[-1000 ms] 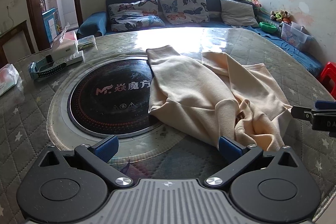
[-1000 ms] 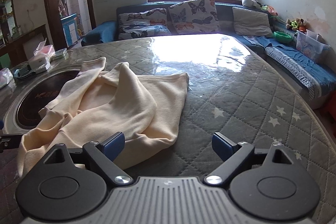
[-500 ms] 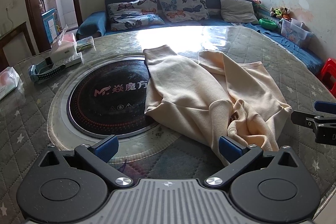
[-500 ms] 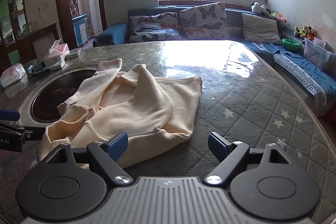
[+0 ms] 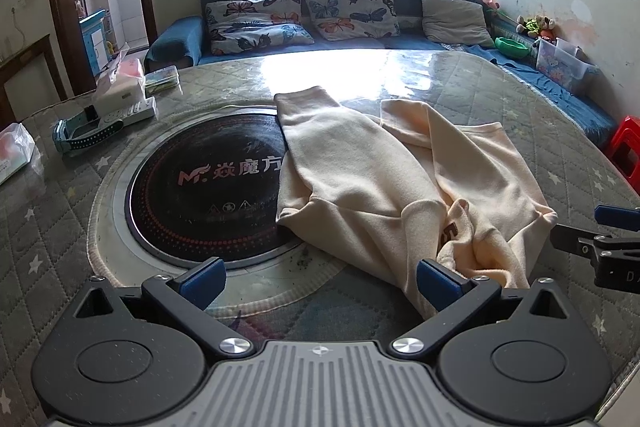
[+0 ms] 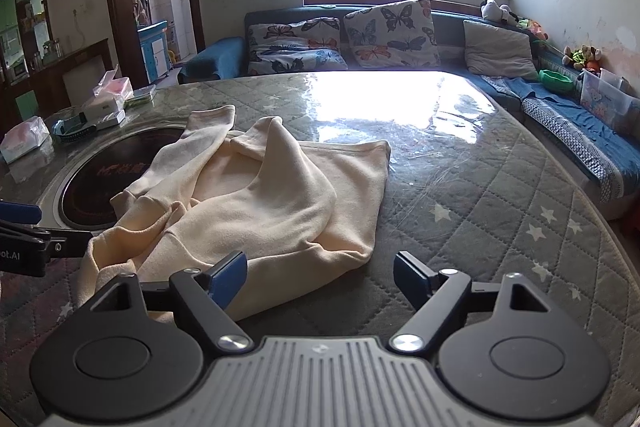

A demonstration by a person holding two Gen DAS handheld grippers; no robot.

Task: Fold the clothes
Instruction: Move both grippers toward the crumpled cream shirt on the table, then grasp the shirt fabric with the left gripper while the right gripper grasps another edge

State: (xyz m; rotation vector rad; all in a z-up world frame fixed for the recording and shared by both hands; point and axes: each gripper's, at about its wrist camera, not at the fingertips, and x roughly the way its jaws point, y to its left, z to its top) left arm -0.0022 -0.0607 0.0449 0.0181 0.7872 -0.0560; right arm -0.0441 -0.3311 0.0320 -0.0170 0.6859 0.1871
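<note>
A cream sweatshirt point(image 5: 372, 183) lies crumpled on the quilted round table point(image 5: 60, 227), partly over the black round hotplate point(image 5: 200, 195). It also shows in the right wrist view point(image 6: 256, 199). My left gripper point(image 5: 318, 279) is open and empty, above the table's near edge, its right finger point(image 5: 438, 285) close to the garment's near hem. My right gripper point(image 6: 320, 277) is open and empty, its left finger point(image 6: 228, 277) over the garment's near edge. Each gripper's tip shows at the side of the other view.
A tissue box point(image 5: 120, 87), a power strip and a teal watch point(image 5: 86, 135) sit at the table's far left. A sofa with butterfly cushions point(image 5: 348, 7) runs behind. A red stool point(image 5: 626, 155) stands at right. The hotplate also shows in the right wrist view point(image 6: 104, 179).
Both grippers have drawn back and risen a little, so the garment looks smaller and farther. The sweatshirt itself has not moved. Both stay open.
</note>
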